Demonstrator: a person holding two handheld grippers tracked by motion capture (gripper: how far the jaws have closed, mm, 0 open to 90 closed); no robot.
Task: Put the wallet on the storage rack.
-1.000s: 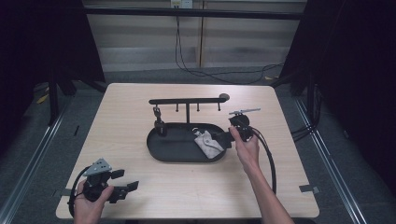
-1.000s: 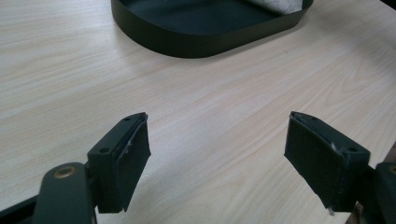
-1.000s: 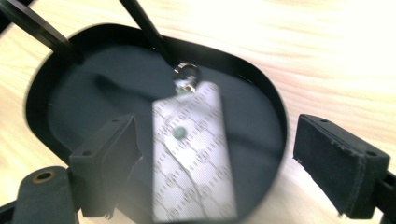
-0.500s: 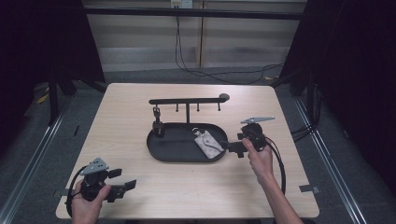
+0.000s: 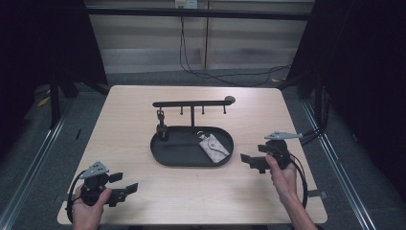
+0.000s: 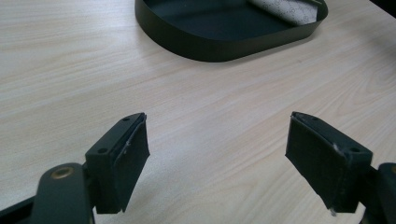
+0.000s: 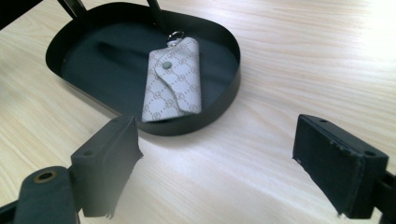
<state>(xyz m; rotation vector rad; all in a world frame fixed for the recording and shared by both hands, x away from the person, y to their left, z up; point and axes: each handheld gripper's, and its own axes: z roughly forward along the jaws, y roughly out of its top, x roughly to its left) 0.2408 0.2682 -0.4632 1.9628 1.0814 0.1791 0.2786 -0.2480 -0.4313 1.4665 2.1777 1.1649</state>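
Your right claw [image 7: 217, 168] view resolves key pouch [image 7: 172, 79] snap, ring; high view adds hook rack [image 5: 191, 103]; both claws open, left claw [image 6: 217, 163] over bare tabletop [image 6: 210, 112]

Pale wood-grain table [image 5: 143, 120]; a black oval tray [image 5: 165, 155] with its hook rack [image 5: 191, 103] stands mid-table.

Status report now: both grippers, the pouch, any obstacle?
Left gripper open, empty. Right gripper open, beside tray. Pouch flat in tray. Nothing between.
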